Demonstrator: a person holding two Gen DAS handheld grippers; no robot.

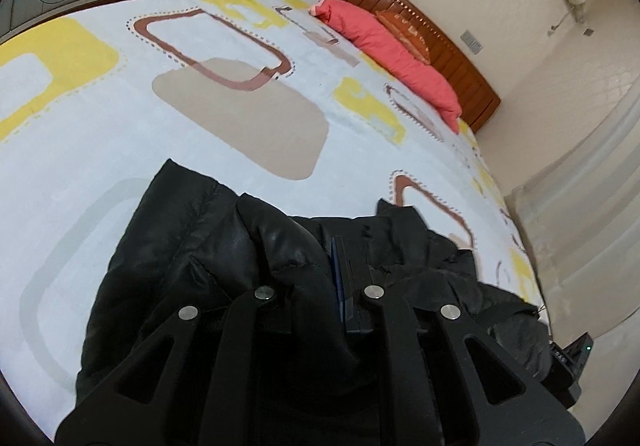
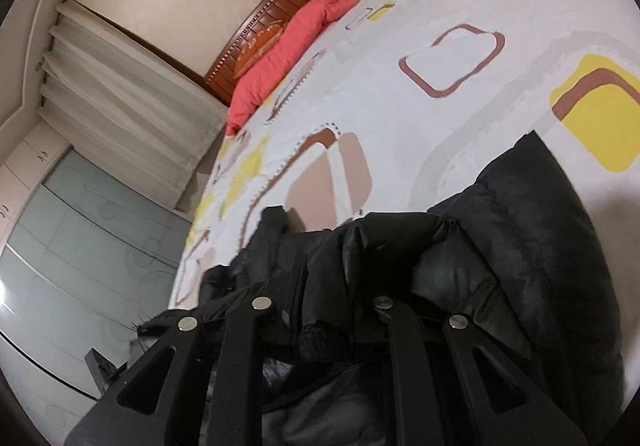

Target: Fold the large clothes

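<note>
A black puffer jacket point(image 1: 188, 246) lies bunched on the patterned bed sheet point(image 1: 224, 45) at the near edge of the bed. My left gripper point(image 1: 320, 270) is shut on a thick fold of the jacket, which bulges up between its fingers. In the right wrist view the same jacket point(image 2: 520, 246) is heaped under and around my right gripper point(image 2: 320, 286), which is shut on a padded fold of it. The fingertips of both grippers are buried in the fabric.
The white sheet with yellow, brown and beige shapes point(image 2: 460, 57) covers the bed. A red pillow point(image 1: 392, 45) lies against the wooden headboard point(image 1: 440, 41). Curtains point(image 2: 120, 97) and glass wardrobe doors point(image 2: 80, 238) stand beside the bed.
</note>
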